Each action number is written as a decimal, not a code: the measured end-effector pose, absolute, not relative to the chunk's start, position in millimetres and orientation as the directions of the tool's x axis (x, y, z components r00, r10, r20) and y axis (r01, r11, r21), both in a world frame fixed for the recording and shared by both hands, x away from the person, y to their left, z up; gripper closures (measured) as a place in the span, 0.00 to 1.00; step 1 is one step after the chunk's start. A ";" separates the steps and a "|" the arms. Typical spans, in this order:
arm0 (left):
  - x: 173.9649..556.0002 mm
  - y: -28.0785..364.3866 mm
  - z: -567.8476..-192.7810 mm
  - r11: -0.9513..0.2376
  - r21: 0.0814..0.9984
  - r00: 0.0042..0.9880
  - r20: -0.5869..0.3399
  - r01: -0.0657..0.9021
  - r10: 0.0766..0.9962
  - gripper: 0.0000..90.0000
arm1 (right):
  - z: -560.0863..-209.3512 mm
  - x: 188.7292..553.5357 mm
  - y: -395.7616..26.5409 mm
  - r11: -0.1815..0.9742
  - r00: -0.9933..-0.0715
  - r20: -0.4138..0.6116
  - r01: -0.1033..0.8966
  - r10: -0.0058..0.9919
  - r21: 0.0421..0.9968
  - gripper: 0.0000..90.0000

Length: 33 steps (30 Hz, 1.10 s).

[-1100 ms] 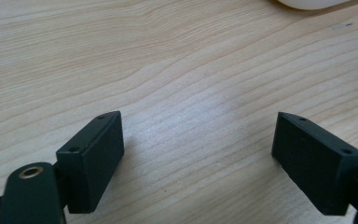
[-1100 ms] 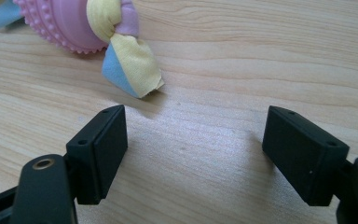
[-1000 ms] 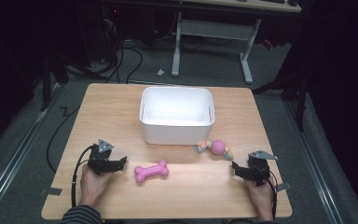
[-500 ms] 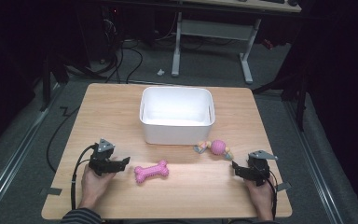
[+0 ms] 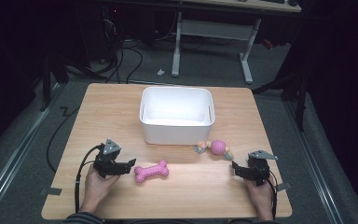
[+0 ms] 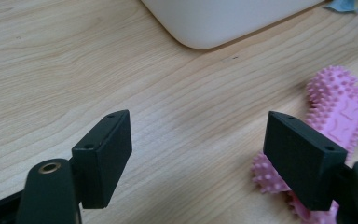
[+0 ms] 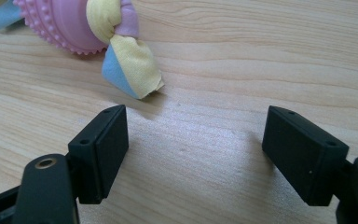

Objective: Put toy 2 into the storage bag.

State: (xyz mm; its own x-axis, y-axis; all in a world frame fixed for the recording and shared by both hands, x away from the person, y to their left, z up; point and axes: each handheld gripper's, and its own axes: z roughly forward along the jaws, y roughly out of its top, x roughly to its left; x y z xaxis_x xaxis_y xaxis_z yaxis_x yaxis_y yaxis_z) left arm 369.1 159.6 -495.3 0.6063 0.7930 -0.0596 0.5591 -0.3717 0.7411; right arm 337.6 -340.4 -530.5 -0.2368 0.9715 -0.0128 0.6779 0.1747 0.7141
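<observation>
From the high view, I hold my left hand-held gripper low over the wooden counter, its jaws pointing at the pink bone toy, which lies flat just beside the tips and in front of the white bin. My right hand-held gripper sits near the counter's right edge, aimed toward the pink ball toy with knotted cloth ends, which lies close to the bin's right front corner and apart from the bone.

In the left gripper view, my left hand-held gripper has its jaws apart with bare wood between them; they have just been closing a little, with nothing between the pads. The bone toy lies to the right, partly behind the right jaw. The bin's rounded corner is at the top.

In the right gripper view, my right hand-held gripper also stands with jaws apart over bare counter. The ball toy and its blue and yellow cloth tail lie ahead, upper left, clear of the jaws.
</observation>
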 end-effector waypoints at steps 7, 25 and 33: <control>358.1 152.0 -487.2 -0.387 0.756 0.641 -0.056 0.528 0.766 0.31 | -530.4 337.4 -340.1 0.171 -0.233 -0.011 0.680 0.972 0.713 0.25; 349.7 113.4 -489.5 -0.506 0.698 0.732 -0.038 0.507 0.681 0.31 | -530.5 337.5 -340.2 0.174 -0.236 -0.014 0.678 0.972 0.714 0.25; 351.1 100.1 -494.4 -0.545 0.680 0.756 -0.021 0.490 0.654 0.34 | -530.6 337.5 -340.1 0.174 -0.235 -0.015 0.677 0.972 0.715 0.26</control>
